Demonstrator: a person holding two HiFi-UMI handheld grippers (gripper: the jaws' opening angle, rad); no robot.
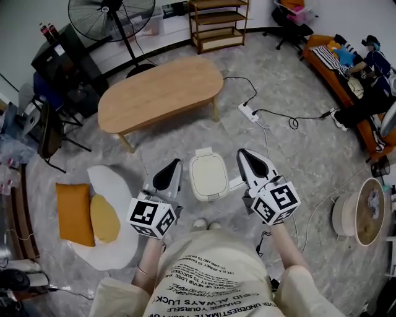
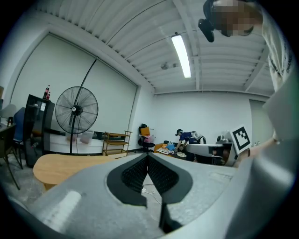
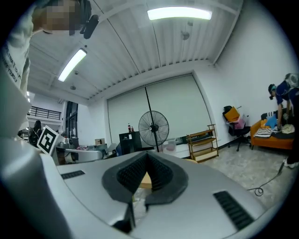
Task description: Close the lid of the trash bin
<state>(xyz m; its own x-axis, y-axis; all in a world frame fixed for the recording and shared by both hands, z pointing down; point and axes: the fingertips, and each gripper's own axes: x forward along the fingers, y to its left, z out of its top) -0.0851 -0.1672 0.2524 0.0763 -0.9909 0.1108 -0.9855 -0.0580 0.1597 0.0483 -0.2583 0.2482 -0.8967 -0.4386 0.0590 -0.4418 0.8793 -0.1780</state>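
A white trash bin (image 1: 208,175) stands on the floor just ahead of the person's feet, its lid lying flat and closed on top. My left gripper (image 1: 175,162) hangs to the bin's left, apart from it, shut with nothing between its pads. Right of the bin my right gripper (image 1: 242,152) is also shut and empty. Both point about level and look across the room. In the left gripper view the left gripper (image 2: 147,156) has its pads meeting at the tip. The right gripper (image 3: 146,156) shows the same in its own view. Neither gripper view shows the bin.
An oval wooden table (image 1: 161,93) stands beyond the bin, with a standing fan (image 1: 111,18) and a shelf (image 1: 219,25) behind it. A power strip (image 1: 249,112) and its cable lie to the right. Orange cushions (image 1: 74,213) lie on a white rug at left. A sofa (image 1: 337,77) is far right.
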